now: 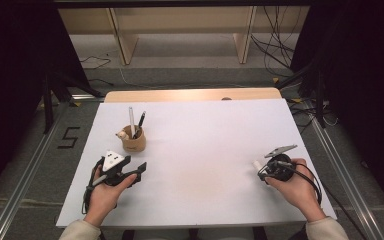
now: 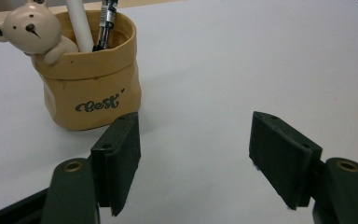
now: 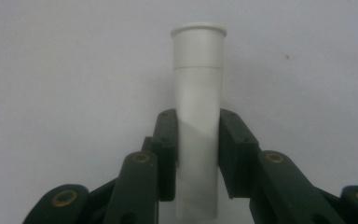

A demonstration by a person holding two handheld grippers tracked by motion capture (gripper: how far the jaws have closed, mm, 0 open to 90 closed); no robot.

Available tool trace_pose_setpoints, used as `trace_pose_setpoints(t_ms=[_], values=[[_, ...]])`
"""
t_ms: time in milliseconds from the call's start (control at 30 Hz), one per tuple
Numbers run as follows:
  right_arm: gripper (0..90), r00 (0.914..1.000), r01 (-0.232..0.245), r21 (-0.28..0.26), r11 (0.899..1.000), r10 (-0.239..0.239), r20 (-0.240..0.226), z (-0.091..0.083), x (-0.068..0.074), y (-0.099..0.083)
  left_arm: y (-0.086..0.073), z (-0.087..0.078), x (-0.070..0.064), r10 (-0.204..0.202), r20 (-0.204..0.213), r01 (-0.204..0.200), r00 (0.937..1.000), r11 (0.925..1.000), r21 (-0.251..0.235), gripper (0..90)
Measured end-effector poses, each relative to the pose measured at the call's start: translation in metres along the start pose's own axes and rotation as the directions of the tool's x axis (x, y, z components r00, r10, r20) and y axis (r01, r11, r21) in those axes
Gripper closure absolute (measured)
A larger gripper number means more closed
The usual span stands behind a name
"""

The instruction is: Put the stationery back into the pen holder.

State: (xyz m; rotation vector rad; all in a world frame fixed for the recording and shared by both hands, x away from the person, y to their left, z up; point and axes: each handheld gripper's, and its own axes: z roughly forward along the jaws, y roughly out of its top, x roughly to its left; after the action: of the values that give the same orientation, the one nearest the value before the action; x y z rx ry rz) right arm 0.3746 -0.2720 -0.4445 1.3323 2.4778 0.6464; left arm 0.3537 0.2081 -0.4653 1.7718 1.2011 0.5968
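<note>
Plain white flanged tube [image 3: 197, 93]

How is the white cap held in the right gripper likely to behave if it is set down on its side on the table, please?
The white cap looks round and smooth, so it may well roll on the flat white table. It appears stiff: the right gripper clamps it without visible denting. Its flared rim might curve its path.

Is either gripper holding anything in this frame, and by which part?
The right gripper is shut on a white tube, clamped around its lower body; the rimmed end sticks out beyond the jaws. The left gripper is open and holds nothing.
</note>
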Motion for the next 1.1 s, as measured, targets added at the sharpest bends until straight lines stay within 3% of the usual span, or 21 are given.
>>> trace_pose_setpoints(t_ms=[267,567,1100], values=[[70.3,1.0,0.008,-0.094,0.996,-0.008,-0.004,0.001,0.003,0.004,0.0,0.001,-0.001,0.0,0.003,0.0,1.0,1.0,-0.001,33.8],[70.3,0.9992,0.029,-0.148,0.989,-0.032,-0.021,0.006,0.011,0.007,0.0,0.002,-0.003,0.004,0.014,-0.004,0.9999,1.0,0.003,34.2],[70.3,0.9952,0.072,-0.288,0.955,-0.088,-0.044,0.017,0.034,0.022,0.004,0.008,-0.018,0.029,0.054,-0.029,0.9981,0.9996,0.002,34.0]])
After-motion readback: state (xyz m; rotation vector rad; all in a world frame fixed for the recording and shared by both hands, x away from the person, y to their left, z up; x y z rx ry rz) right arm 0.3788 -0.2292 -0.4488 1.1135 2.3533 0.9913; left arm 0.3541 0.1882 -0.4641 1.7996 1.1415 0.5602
